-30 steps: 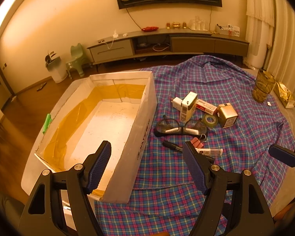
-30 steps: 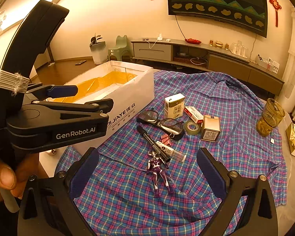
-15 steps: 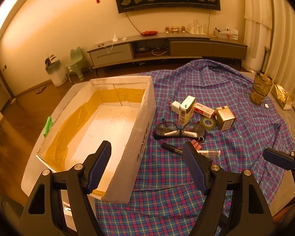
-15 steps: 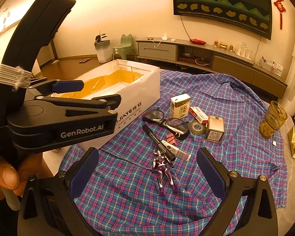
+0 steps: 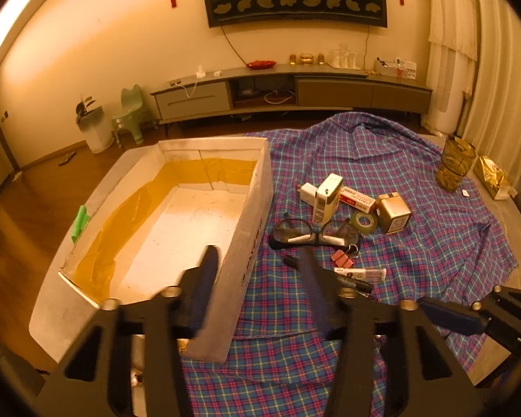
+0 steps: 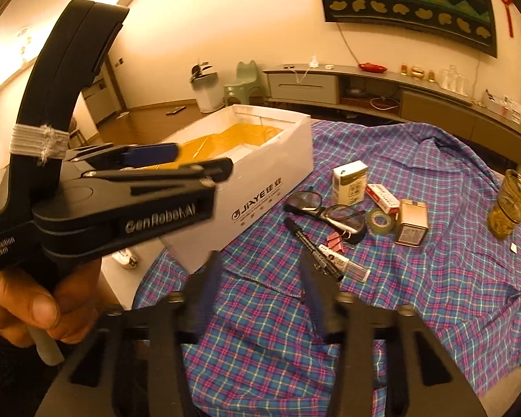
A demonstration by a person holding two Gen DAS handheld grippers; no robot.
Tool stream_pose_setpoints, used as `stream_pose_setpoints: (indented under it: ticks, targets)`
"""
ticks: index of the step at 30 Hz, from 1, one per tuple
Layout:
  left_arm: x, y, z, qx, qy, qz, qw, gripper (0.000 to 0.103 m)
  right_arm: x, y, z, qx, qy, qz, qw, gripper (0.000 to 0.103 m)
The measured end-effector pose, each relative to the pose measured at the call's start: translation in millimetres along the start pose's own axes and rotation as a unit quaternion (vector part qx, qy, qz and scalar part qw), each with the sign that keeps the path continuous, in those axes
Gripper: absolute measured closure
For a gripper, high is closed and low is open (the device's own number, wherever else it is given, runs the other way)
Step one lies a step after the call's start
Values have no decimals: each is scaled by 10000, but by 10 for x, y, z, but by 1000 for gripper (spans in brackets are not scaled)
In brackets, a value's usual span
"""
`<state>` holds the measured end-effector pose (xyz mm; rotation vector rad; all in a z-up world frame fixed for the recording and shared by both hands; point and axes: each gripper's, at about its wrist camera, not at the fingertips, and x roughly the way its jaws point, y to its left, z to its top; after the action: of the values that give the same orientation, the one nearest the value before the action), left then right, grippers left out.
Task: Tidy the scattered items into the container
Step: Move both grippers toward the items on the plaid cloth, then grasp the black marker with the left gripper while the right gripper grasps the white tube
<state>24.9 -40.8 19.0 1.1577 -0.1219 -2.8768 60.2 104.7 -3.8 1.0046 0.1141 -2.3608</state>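
A warmly lit living room, with a low TV cabinet (image 5: pixel 295 87) along the far wall, holds a table draped in a blue and pink plaid cloth (image 5: pixel 434 243). On its left stands the white box (image 5: pixel 250 229), the container I mean to fill, its floor bare. The scattered items sit just right of it: glasses (image 5: pixel 312 234), a black marker (image 6: pixel 311 243), pink binder clips (image 5: pixel 344 259), a tape roll (image 5: pixel 364 221), a gold tin (image 5: pixel 394 210), a white carton (image 5: pixel 326 199) and a red and white packet (image 5: pixel 357 201).

My left gripper (image 5: pixel 257 274) hovers over the box's near wall, fingers parted and empty. My right gripper (image 6: pixel 258 278) hangs above bare cloth, also parted with nothing between.

My worry: the items touch and overlap, so closing on the marker could drag the clips or glasses along, and the loose cloth could bunch up. The two grippers are close and might collide.

Both grippers are blurred. The marker's near end hides behind my left finger, and I cannot see the box's far outer side.
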Motion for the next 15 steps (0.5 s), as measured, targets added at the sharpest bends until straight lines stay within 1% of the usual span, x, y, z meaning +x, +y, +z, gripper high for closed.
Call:
stream_pose_setpoints:
  ticks: [1, 2, 3, 5, 7, 8, 9, 10, 11, 12, 14, 15]
  targets:
    - [32, 13, -12, -33, 51, -90, 9999, 75, 26, -14, -13, 6, 42, 30, 10000, 79]
    - [53, 25, -24, -63, 82, -135, 9999, 90, 47, -41, -36, 25, 71, 59, 10000, 85]
    - [91, 37, -39, -113, 153, -206, 9996, 92, 74, -80, -67, 40, 83, 45, 9999, 85]
    - [161, 46, -64, -215, 283, -400, 9986, 92, 144, -175, -120, 135, 192, -42, 9997, 84]
    - [236, 28, -95, -252, 362, -484, 9979, 91, 192, -327, -178, 306, 240, -90, 9992, 82]
    - [296, 6, -122, -261, 454, -580, 9969, 85, 235, -407, -203, 366, 265, -179, 9988, 75]
    - [337, -9, -135, -256, 522, -654, 9962, 74, 272, -487, -239, 455, 348, -315, 9979, 58]
    - [392, -26, -150, -283, 602, -681, 9955, 68, 303, -576, -275, 581, 424, -393, 9966, 51]
    - [444, -41, -167, -304, 666, -705, 9948, 60, 324, -657, -301, 690, 451, -327, 9961, 46]
    - [484, -58, -176, -308, 704, -745, 9943, 58, 349, -734, -334, 753, 465, -286, 9957, 44]
    - [591, -94, -200, -318, 800, -798, 9931, 54, 382, -844, -389, 834, 594, -399, 9939, 41]
    - [671, -109, -217, -363, 885, -848, 9918, 53, 411, -887, -416, 862, 643, -365, 9935, 41]
